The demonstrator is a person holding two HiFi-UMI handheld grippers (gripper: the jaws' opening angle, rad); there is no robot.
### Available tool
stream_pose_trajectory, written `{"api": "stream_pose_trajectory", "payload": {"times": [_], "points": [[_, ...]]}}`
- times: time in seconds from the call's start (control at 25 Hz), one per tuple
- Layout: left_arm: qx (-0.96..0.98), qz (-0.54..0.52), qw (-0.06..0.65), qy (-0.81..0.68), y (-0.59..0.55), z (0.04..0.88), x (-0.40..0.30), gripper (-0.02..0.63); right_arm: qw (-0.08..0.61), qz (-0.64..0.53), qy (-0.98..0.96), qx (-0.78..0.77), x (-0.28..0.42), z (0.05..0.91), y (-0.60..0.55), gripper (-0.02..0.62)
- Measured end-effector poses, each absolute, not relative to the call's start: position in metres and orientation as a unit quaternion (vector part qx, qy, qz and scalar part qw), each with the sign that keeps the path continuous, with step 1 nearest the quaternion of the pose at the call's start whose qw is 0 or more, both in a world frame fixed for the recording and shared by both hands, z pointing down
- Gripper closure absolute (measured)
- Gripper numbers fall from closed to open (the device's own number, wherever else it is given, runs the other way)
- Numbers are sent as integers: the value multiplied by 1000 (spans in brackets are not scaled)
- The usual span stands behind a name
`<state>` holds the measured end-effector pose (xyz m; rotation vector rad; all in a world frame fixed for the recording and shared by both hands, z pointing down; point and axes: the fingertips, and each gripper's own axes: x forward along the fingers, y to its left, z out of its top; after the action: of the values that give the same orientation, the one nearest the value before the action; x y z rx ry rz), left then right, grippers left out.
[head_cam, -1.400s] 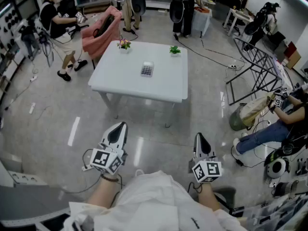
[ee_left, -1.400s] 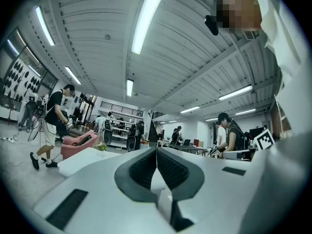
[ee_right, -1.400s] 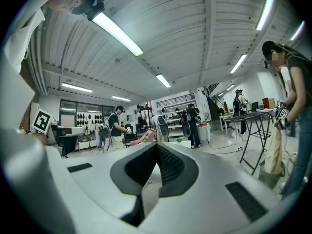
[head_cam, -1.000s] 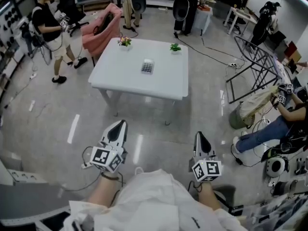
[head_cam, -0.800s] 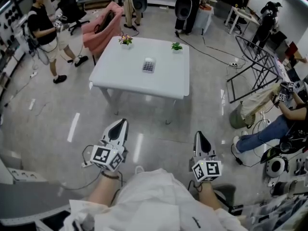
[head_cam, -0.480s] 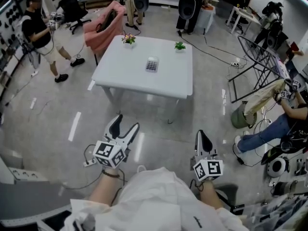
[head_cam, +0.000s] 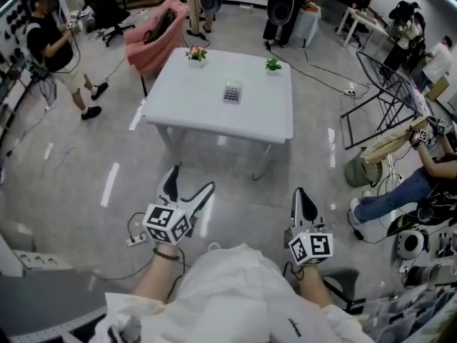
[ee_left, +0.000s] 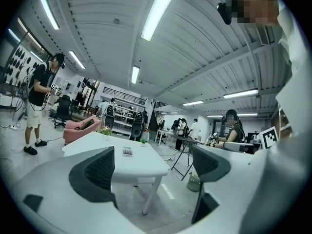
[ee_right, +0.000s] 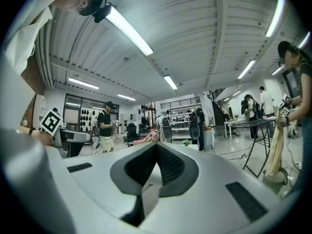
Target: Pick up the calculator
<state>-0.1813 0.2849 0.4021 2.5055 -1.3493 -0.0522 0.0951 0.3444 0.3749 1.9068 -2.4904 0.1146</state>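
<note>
The grey calculator [head_cam: 232, 91] lies flat near the middle of the white table [head_cam: 193, 109], well ahead of both grippers. In the left gripper view the calculator [ee_left: 127, 151] shows small on the table [ee_left: 146, 164], far beyond the jaws. My left gripper [head_cam: 189, 186] hangs over the floor short of the table; its jaws have just been opening and stand wide with nothing between them. My right gripper [head_cam: 299, 192] is level with it on the right, shut and empty, its pads [ee_right: 165, 162] pressed together.
Two small potted plants [head_cam: 197, 52] [head_cam: 273, 64] stand on the table's far edge. A pink chair [head_cam: 157, 38] sits behind the table. A person [head_cam: 53, 48] stands at the left, another sits at the right [head_cam: 421, 184]. A folding metal rack [head_cam: 389, 95] stands to the right.
The left jaws went from shut to wide open. The table has drawn a little nearer and shifted right in the head view. The standing person at the left stepped away.
</note>
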Motion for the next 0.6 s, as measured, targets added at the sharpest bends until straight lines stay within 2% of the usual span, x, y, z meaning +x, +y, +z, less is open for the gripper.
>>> {"api": "stream_pose_trajectory", "payload": {"times": [0.6], "points": [[875, -15, 165, -455, 277, 425, -206, 127, 17, 46, -786, 616, 62, 384, 339, 578]]}}
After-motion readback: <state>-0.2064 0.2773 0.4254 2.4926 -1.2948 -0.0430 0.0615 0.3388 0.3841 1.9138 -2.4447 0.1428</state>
